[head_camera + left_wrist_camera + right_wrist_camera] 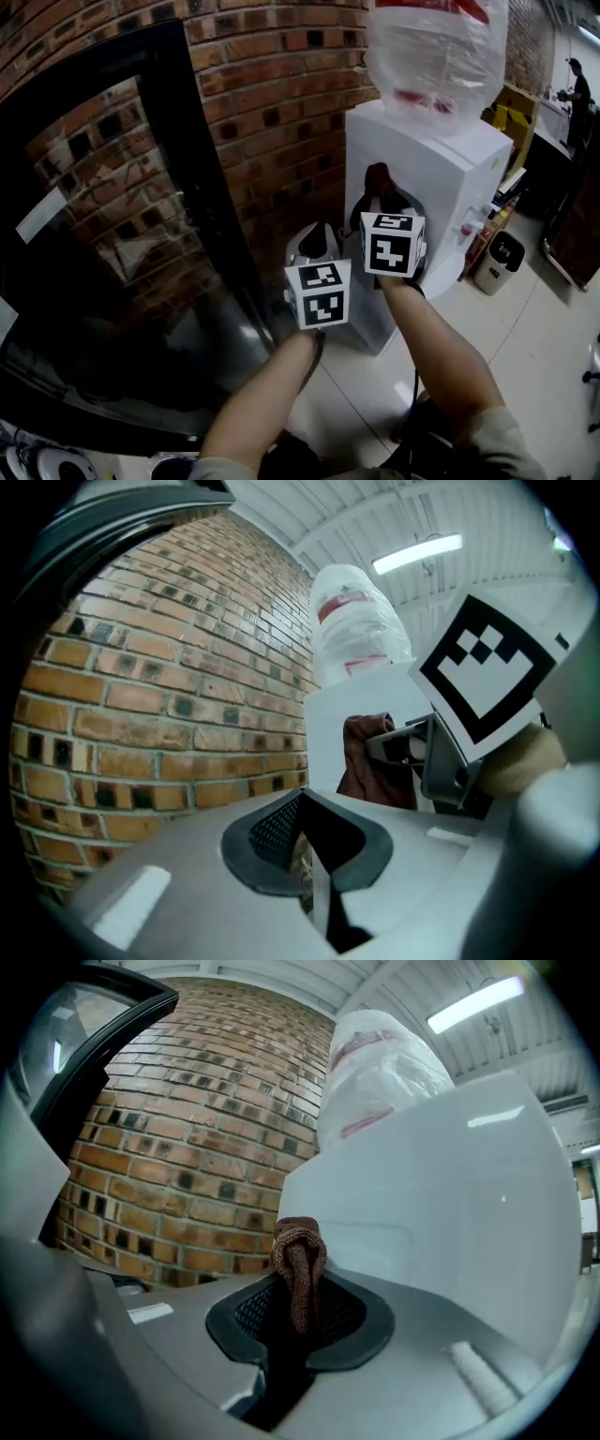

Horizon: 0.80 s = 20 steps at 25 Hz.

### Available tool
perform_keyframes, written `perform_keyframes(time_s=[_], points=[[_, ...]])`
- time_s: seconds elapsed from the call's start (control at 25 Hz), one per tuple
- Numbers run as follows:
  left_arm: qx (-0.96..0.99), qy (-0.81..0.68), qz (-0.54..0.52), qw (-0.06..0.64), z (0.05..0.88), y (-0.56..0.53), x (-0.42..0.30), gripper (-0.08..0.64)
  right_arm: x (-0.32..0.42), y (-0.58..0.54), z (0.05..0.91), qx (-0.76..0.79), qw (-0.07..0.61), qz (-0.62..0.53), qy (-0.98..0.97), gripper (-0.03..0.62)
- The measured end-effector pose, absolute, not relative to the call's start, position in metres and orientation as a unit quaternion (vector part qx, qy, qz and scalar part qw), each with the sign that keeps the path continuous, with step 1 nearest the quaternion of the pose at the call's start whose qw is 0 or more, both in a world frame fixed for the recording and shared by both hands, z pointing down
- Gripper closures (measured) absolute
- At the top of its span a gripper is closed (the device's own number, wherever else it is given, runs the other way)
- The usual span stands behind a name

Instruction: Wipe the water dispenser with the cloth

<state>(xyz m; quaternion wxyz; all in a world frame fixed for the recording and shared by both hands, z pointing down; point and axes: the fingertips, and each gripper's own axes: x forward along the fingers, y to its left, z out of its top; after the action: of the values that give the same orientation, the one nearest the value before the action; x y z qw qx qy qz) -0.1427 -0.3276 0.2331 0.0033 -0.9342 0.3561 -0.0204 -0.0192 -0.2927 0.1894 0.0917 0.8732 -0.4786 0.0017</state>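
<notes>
**Cloth point(299, 1269) on water dispenser point(450, 1204)**

I'm clamping the right tongs point(298, 1312) tight on the brown cloth, holding it against the white water dispenser's side, below the bottle point(375, 1063). I'm keeping the left tongs point(305, 841) closed, empty, just beside.

The head view looks steeply down onto the water dispenser point(441, 178), far right. Both gripper views face it level from close by, the right nearer; all three share its bottle point(436, 56), the cloth point(380, 183) and the brick wall point(281, 84).
</notes>
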Motion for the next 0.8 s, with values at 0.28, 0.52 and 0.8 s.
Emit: perform_keyframes(time_s=[0.28,0.52,0.8], points=[[-0.929,0.365,-0.055,-0.011,0.288,-0.332,-0.143,0.560,-0.013,-0.288,0.243,0.876,0.084,0.048,-0.473,0.521],[-0.927,0.366,-0.074,-0.022,0.331,-0.330,-0.139,0.560,-0.013,-0.286,0.289,0.873,0.085,0.077,-0.473,0.522],[-0.926,0.367,-0.083,-0.033,0.389,-0.327,-0.135,0.560,-0.011,-0.286,0.354,0.870,0.096,0.115,-0.470,0.520]])
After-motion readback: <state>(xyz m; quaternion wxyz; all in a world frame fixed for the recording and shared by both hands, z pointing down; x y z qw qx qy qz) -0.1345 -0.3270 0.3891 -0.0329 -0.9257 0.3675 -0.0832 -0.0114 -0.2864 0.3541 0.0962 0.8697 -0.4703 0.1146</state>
